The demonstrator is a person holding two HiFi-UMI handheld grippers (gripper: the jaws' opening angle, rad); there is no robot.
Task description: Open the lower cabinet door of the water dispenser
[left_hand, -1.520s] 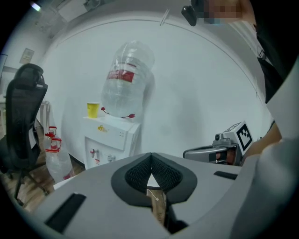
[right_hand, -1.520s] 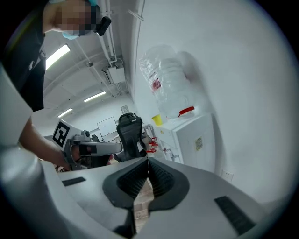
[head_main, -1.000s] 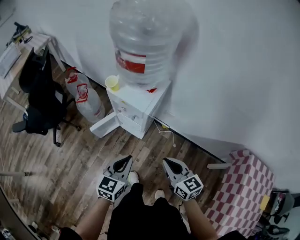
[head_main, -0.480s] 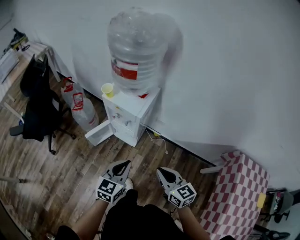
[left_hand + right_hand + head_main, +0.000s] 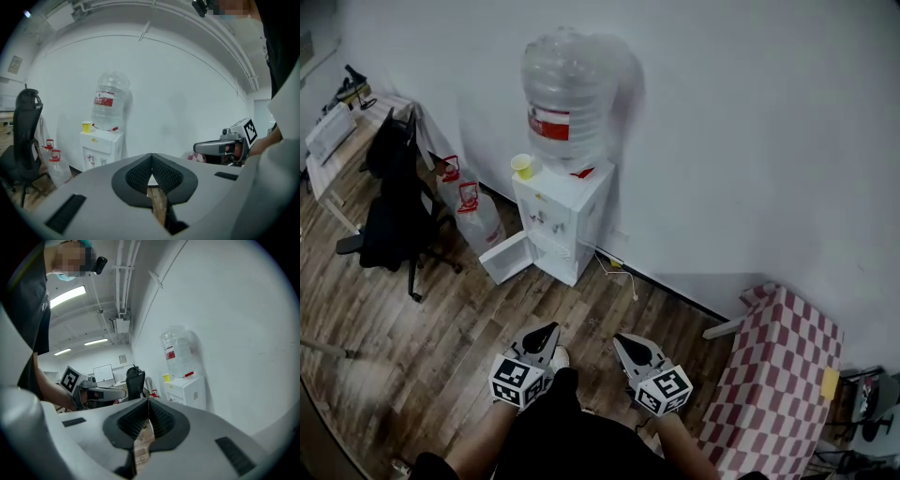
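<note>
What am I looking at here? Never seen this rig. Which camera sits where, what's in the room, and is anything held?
There is no robot arm. A person holds a pair of tongs in each hand, the left tongs and the right tongs. The cubes with square markers are part of them.

The top-down picture comes from a camera on the person's head. The two fisheye pictures come from cameras riding on each pair of tongs, looking along the jaws. Both pairs are shut and hold nothing.

Against the wall stands a white water dispenser with a large bottle on top and a yellow cup beside the bottle. Its lower cabinet door already stands swung open.

Left of it are a black office chair and plastic jugs. To the right is a red-and-white checked cloth. The floor is wood.
</note>
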